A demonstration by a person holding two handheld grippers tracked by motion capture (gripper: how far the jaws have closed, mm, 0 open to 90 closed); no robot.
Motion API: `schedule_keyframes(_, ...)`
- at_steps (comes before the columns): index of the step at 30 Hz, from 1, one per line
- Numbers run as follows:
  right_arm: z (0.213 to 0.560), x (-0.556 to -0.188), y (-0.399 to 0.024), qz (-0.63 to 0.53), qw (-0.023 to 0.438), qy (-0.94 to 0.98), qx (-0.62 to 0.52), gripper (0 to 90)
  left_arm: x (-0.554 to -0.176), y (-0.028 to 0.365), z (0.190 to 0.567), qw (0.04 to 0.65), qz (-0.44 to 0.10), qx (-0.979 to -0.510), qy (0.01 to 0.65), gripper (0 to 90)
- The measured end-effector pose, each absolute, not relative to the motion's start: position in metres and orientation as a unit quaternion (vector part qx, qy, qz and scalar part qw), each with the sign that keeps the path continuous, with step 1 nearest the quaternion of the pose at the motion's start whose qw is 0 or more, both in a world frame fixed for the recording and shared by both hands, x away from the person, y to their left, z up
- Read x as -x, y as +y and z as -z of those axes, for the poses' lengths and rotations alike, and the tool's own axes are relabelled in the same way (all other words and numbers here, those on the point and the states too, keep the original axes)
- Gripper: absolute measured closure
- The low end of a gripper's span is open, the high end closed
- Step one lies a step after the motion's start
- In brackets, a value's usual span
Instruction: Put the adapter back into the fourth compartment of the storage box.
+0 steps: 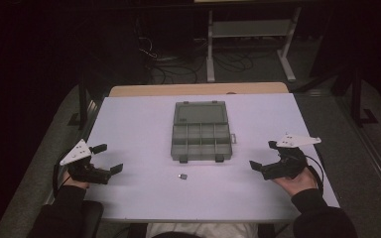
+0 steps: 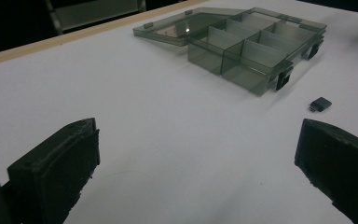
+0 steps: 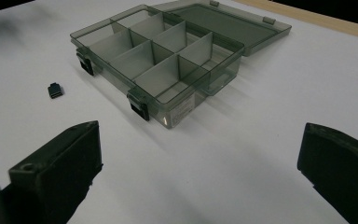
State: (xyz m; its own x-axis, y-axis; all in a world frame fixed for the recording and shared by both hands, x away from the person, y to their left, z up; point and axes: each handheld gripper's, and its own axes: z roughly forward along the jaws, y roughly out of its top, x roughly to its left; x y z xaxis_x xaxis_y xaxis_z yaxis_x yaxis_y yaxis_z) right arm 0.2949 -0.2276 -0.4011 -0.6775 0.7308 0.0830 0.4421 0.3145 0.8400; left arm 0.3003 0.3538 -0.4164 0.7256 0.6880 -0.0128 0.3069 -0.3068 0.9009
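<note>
A smoky clear compartment box (image 1: 201, 141) lies in the middle of the white table (image 1: 139, 124), its lid (image 1: 200, 113) folded flat behind it and its several compartments looking bare. A small dark adapter-like piece (image 1: 182, 176) rests on the table just in front of the box; it also shows as the small piece (image 2: 320, 104) and the small piece (image 3: 55, 90). My left gripper (image 1: 107, 158) hovers at the table's left, open, nothing between its jaws. My right gripper (image 1: 263, 154) hovers at the right, open too. The box appears ahead as box (image 2: 256, 49) and box (image 3: 161, 60).
A wooden strip (image 1: 198, 89) edges the table's far side. Beyond it stand a metal frame (image 1: 250, 39) and loose cables (image 1: 173, 64) on a dark floor. The person's dark sleeves (image 1: 322, 215) come in at the table's near edge.
</note>
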Motion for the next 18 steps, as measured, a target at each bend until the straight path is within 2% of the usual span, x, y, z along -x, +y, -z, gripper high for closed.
schedule_keyframes(18, 0.378, -0.3, -0.189, -0.437, 0.15, 0.831, -0.309, 0.0, -0.301, 0.354, 0.417, 0.492, -0.192, -0.786, 0.32, 0.0)
